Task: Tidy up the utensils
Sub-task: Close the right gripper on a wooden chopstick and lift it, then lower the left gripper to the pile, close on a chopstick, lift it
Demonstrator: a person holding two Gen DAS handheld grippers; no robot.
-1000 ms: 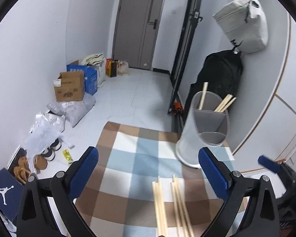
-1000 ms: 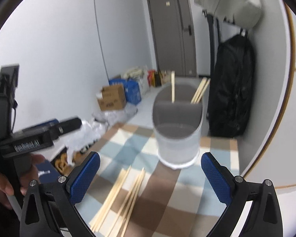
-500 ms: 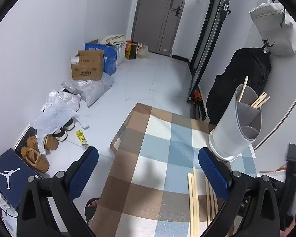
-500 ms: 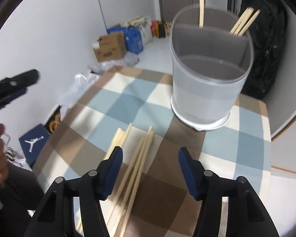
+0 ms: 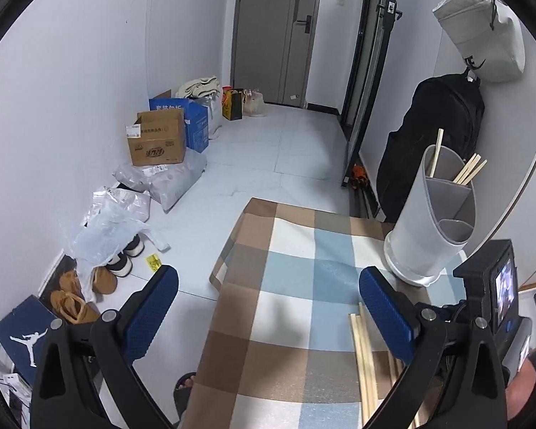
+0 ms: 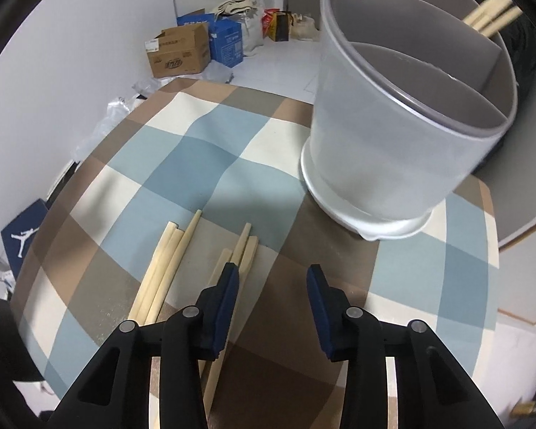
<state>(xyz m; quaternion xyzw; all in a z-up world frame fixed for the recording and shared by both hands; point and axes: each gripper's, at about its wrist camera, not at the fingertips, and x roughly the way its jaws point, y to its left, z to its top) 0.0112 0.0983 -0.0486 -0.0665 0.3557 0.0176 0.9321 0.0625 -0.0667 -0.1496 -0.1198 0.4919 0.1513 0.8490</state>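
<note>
Several wooden chopsticks (image 6: 171,261) lie in two bunches on the checked tablecloth (image 6: 182,164); they also show in the left wrist view (image 5: 362,350). A grey divided utensil holder (image 6: 403,136) stands behind them with a few chopsticks (image 6: 489,14) in it; it also shows in the left wrist view (image 5: 436,221). My right gripper (image 6: 272,279) is open and empty, low over the cloth, its left finger over the right bunch (image 6: 244,250). My left gripper (image 5: 268,307) is wide open and empty, held high at the table's left side.
The table's left edge drops to a tiled floor with cardboard boxes (image 5: 157,139), plastic bags (image 5: 118,218) and shoes (image 5: 103,279). A black backpack (image 5: 432,143) and a grey bag (image 5: 482,32) hang on the wall behind the holder.
My right gripper has lowered toward the chopsticks and its jaws have narrowed. My left gripper has pulled back and left, away from the chopsticks.
</note>
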